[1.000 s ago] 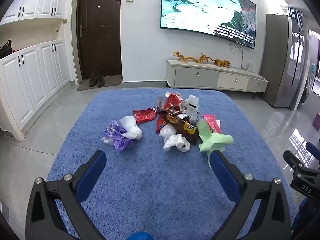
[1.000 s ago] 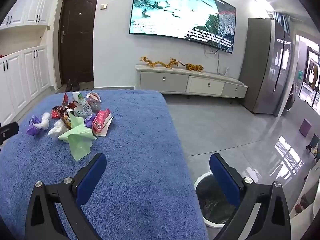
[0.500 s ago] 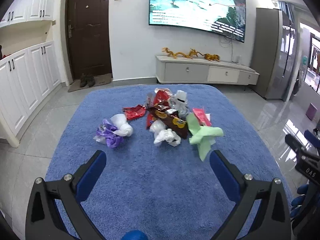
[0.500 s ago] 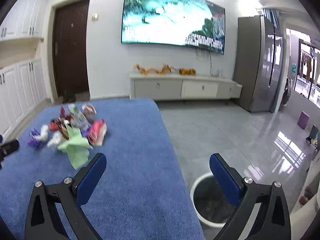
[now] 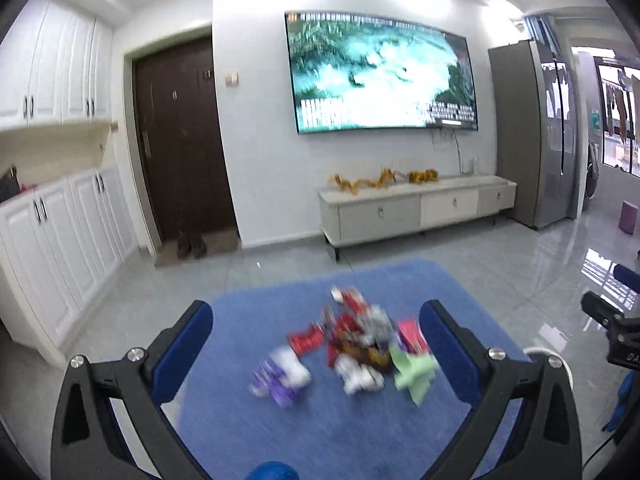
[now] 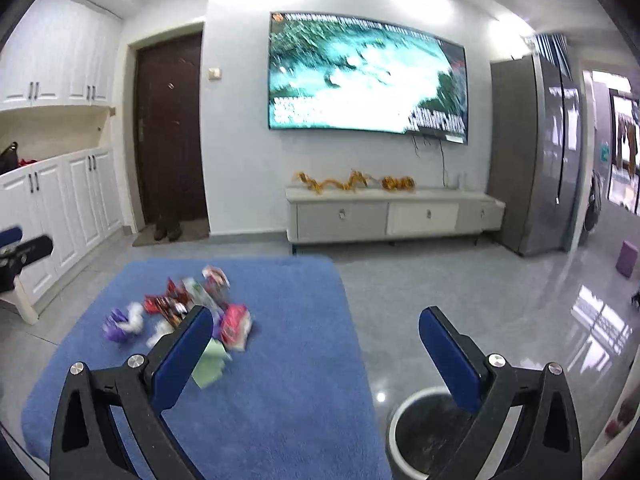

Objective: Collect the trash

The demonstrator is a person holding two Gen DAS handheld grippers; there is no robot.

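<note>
A pile of trash point(image 5: 352, 344) lies on a blue cloth-covered table point(image 5: 280, 432): red and brown snack wrappers, white crumpled tissues, a purple wrapper point(image 5: 274, 386) and a green paper point(image 5: 414, 372). The view is blurred. My left gripper point(image 5: 316, 344) is open and empty, well back from the pile. My right gripper point(image 6: 316, 344) is open and empty, to the right of the pile point(image 6: 188, 312). A white bin with a dark liner point(image 6: 424, 428) stands on the floor below the right gripper, off the table's right edge.
A TV point(image 6: 368, 80) hangs on the far wall above a low cabinet point(image 6: 392, 216). A dark door point(image 5: 180, 140) and white cupboards point(image 5: 60, 240) are at the left. A grey fridge point(image 6: 536, 152) stands at the right. The floor is glossy grey tile.
Both grippers have pulled back and tilted up, so the table and pile sit lower and smaller in both views. Both stay open and empty.
</note>
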